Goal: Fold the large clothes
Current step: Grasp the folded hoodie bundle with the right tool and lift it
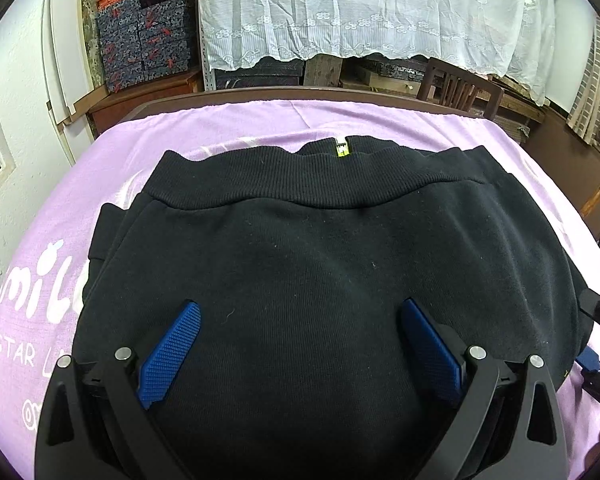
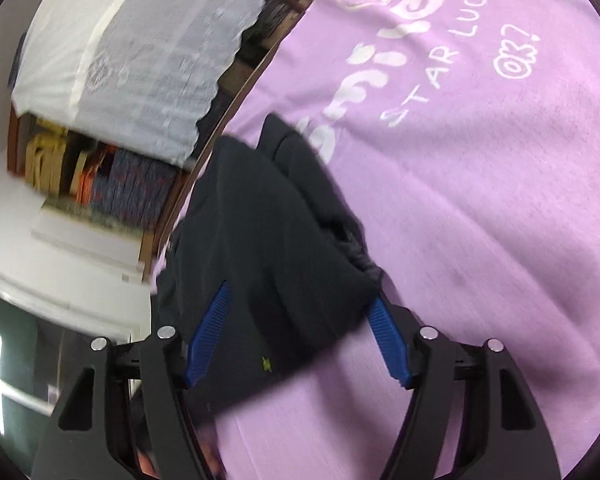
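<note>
Left wrist view: black garment (image 1: 320, 256) lies folded mid-surface on the lilac printed cloth (image 1: 228, 120), ribbed waistband toward the far edge. Left gripper (image 1: 300, 344) hovers over it, fingers wide apart. Right gripper (image 2: 300, 332), blurry, looks spread open, straddling the garment's corner.

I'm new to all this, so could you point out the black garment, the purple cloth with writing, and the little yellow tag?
black garment (image 1: 320, 272), left wrist view, middle of its flat body.
purple cloth (image 2: 480, 200), right wrist view, bare stretch below the lettering.
yellow tag (image 1: 342, 148), left wrist view, at the ribbed band's far edge.
</note>
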Demonstrator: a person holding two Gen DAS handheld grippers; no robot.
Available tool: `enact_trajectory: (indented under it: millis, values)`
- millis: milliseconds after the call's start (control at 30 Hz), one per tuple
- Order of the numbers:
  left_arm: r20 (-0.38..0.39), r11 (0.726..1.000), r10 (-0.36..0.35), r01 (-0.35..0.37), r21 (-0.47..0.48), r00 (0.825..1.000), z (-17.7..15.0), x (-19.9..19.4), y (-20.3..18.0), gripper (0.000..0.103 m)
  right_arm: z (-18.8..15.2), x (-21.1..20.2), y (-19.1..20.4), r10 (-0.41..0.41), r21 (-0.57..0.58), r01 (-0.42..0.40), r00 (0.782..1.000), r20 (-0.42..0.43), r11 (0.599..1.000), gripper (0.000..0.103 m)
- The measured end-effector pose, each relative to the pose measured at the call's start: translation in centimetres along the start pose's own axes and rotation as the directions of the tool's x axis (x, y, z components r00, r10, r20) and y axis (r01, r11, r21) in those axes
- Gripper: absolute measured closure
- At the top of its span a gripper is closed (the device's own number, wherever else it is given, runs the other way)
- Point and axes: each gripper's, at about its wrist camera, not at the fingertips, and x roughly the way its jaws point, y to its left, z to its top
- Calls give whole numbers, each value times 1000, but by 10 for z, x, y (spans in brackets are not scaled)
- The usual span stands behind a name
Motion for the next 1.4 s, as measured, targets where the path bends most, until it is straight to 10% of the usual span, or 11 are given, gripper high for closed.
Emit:
enact_trajectory:
  millis: [300,900,1033,1200,1400]
  values:
    - [-1,1000,4,-4,1,1000,0,0,0,3,-8,13,7,-1,-49,4,999,51,999,56]
    - [-16,1000,-1,1,-4,1000,1,1,2,3,16,44,23,20,-83,-15,998,55,996,61]
    - [-22,997,-46,44,-64,999,8,-12,18,36,17,41,22,40,-103,-35,998,45,994,76]
    - [-50,990,-110,104,-98,993,10,-11,30,38,7,28,52,13,-276,22,992,125,961,81]
    - [1,994,78,-78,82,997,0,1,-7,32,-8,14,78,14,-420,77,978,210,904,86]
